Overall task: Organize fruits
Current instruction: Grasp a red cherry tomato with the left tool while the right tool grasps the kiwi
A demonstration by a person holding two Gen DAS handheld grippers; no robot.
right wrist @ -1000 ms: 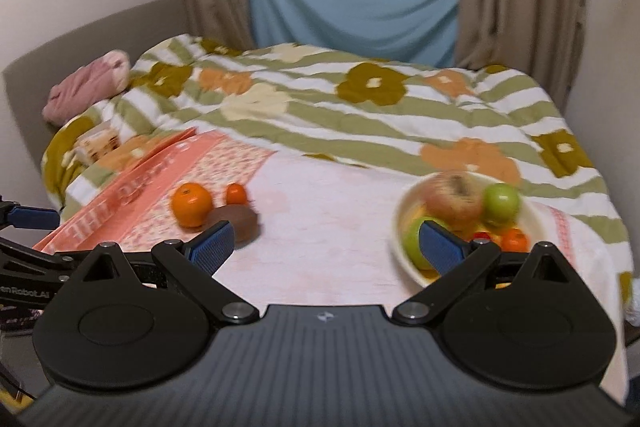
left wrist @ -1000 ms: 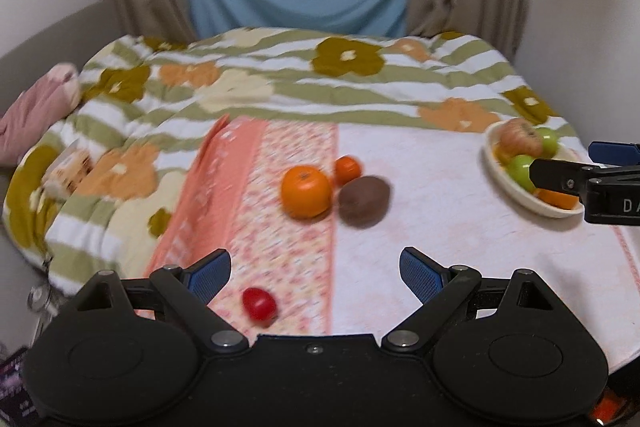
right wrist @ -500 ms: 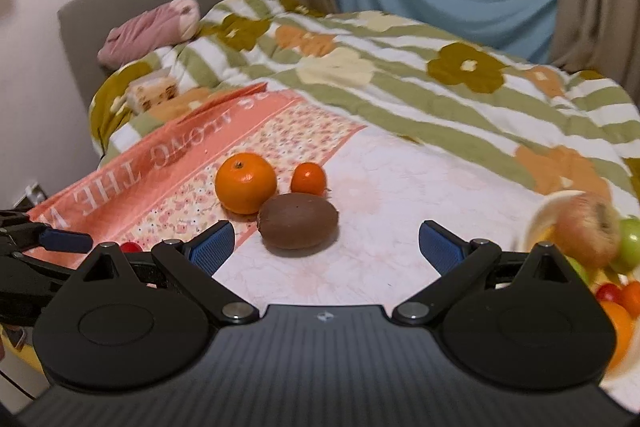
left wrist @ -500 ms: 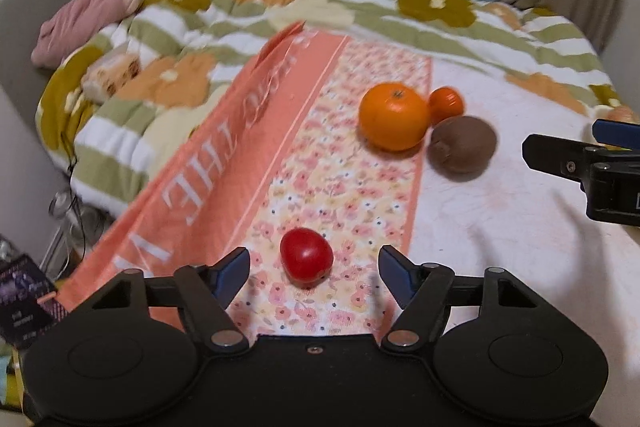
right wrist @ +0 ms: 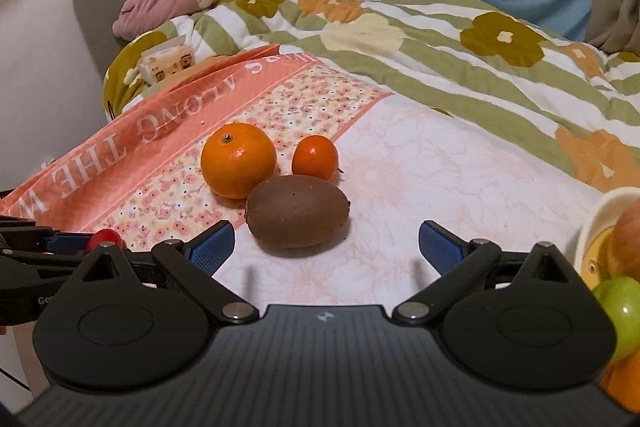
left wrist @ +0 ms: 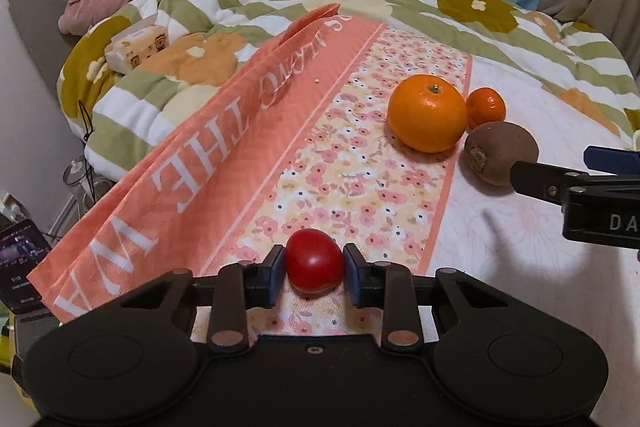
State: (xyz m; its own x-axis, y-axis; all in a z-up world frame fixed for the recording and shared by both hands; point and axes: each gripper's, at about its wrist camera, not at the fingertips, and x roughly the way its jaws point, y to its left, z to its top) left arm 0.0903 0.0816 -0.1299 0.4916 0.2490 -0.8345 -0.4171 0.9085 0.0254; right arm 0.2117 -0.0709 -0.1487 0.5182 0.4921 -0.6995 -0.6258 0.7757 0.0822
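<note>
Left gripper [left wrist: 314, 273], nearest the lens: its blue pads have just been closing and now clamp a small, glossy red tomato [left wrist: 314, 267] from both sides, low over the floral-print band of a coral-pink cloth [left wrist: 224, 163] spread on the bed. Right gripper [right wrist: 325, 245]: jaws spread wide, grasping nothing; a brown, fuzzy, oval kiwi [right wrist: 297, 211] lies just ahead of its fingertips, slightly left of centre, on the pale pink marbled sheet [right wrist: 440, 179]. Behind the kiwi, a large round orange [right wrist: 238, 159] and a small mandarin [right wrist: 315, 157] sit side by side. At right, a cream bowl [right wrist: 592, 223] holds an apple and green fruit. Beyond, a green-striped flowered quilt [right wrist: 420, 39].
</note>
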